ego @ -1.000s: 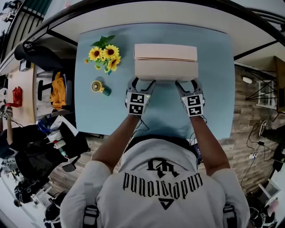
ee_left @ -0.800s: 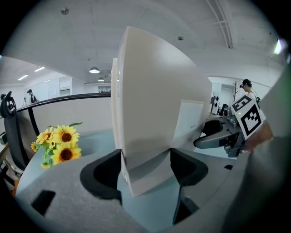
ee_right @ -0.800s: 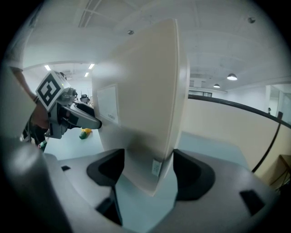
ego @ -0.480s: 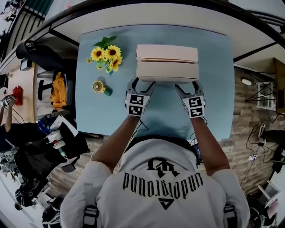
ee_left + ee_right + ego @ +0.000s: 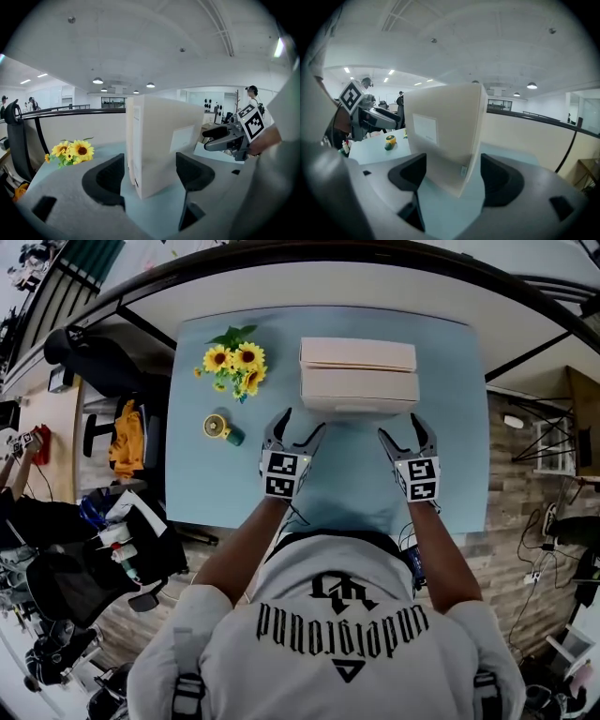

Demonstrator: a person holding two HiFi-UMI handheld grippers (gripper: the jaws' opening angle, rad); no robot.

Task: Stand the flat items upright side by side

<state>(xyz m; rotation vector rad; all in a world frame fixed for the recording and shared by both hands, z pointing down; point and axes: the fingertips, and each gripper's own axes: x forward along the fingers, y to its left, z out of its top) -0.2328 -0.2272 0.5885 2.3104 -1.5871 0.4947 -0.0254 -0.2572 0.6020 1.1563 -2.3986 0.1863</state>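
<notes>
Two flat beige boxes stand upright side by side on the light blue table (image 5: 450, 427): the far box (image 5: 357, 352) and the near box (image 5: 360, 390), touching face to face. My left gripper (image 5: 298, 425) is open just in front of the near box's left end, which shows ahead in the left gripper view (image 5: 159, 140). My right gripper (image 5: 405, 427) is open before the right end, which fills the right gripper view (image 5: 440, 140). The right jaws have opened wider over the last second. Neither gripper's pads press on the boxes.
A bunch of sunflowers (image 5: 234, 362) lies at the table's back left, and a small yellow and green object (image 5: 219, 427) sits nearer the left edge. A dark railing runs behind the table. Chairs and clutter stand on the floor at the left.
Both grippers have drawn back from the near box toward the person and risen a little. The boxes stay upright where they were.
</notes>
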